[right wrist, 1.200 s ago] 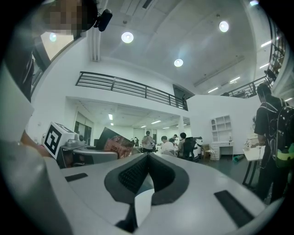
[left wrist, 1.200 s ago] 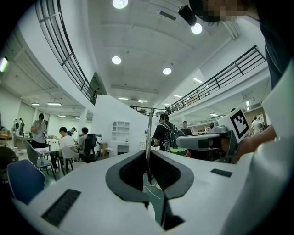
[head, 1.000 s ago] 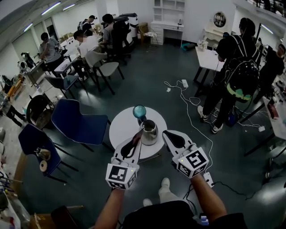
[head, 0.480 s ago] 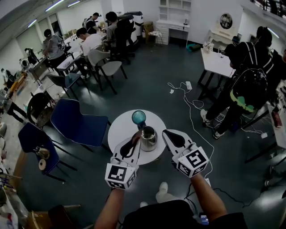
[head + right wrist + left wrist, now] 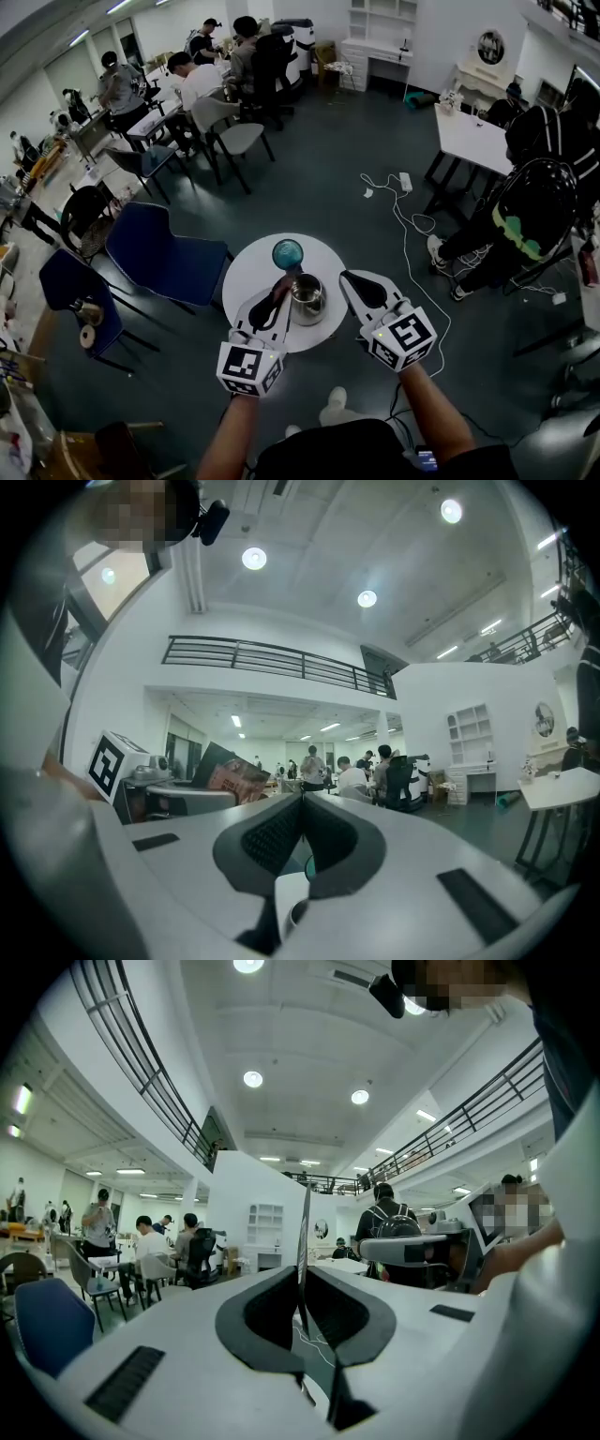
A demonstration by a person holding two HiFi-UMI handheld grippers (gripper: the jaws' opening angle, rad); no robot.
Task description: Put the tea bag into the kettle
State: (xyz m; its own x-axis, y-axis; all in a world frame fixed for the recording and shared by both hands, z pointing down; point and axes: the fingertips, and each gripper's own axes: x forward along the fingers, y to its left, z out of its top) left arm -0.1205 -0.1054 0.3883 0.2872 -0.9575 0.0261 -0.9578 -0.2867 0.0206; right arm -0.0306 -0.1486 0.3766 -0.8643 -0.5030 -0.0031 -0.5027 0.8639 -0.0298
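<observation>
Shiny metal kettle (image 5: 307,298), smooth matt white table (image 5: 251,274), thin papery tea bag (image 5: 302,1232).

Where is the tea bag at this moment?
In the head view, the tea bag is pinched in the left claw, near the middle of the picture. It is at the left rim of the kettle, which stands on the round white table.

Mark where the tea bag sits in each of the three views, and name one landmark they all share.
Head view: the tea bag is at the tip of the left gripper, beside the kettle.
Left gripper view: seen edge-on as a thin strip, pinched between the jaws at centre.
Right gripper view: a reddish packet, left of centre.
Shared landmark: the white shelf unit.
</observation>
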